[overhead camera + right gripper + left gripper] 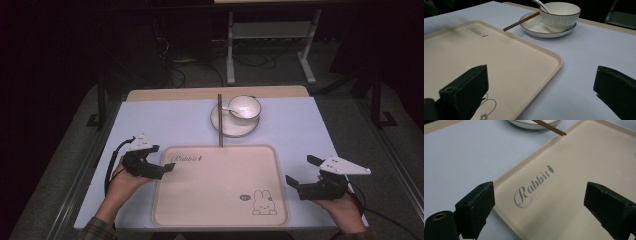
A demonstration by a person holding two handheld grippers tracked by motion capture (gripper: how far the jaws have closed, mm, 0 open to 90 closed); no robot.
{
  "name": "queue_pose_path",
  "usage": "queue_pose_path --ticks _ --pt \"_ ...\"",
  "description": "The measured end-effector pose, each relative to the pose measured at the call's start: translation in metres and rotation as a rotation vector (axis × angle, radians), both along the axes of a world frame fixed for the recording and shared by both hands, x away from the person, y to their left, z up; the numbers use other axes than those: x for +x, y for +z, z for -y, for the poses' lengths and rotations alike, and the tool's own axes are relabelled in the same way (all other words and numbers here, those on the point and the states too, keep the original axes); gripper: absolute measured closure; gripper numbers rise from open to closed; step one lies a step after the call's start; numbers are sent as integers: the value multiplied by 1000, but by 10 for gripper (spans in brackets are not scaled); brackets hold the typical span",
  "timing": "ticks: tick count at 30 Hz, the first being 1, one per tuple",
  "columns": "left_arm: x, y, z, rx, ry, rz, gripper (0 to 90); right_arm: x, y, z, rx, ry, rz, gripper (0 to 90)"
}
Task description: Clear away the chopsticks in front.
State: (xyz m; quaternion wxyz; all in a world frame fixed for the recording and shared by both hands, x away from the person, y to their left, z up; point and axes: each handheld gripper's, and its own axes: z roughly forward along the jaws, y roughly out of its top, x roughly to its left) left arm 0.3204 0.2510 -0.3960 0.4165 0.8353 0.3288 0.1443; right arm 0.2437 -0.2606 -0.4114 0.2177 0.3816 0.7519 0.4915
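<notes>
The large cream plastic tray (220, 185) looks smooth and matt, with grey printed lettering and a rabbit drawing. The white ribbed ceramic bowl (559, 15) and the white ceramic plate (534, 26) under it are glossy, each with a dark rim line. The 2 brown wooden chopsticks (521, 21) look dull. The pale blue tabletop (165, 125) is matt and even. The left tool (537, 207) has rough matt black jaws.

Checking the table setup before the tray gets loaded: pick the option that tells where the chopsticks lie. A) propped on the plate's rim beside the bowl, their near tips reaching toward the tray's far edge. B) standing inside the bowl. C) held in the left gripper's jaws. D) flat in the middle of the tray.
A: the chopsticks rest across the plate left of the bowl, tips by the tray.
</notes>
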Motion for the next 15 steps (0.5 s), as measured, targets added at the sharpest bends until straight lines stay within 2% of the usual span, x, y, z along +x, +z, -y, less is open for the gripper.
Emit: queue_pose_path --ticks 15 --pt "41 12 39 -20 -21 16 94 1 -1 2 8 -13 1 0"
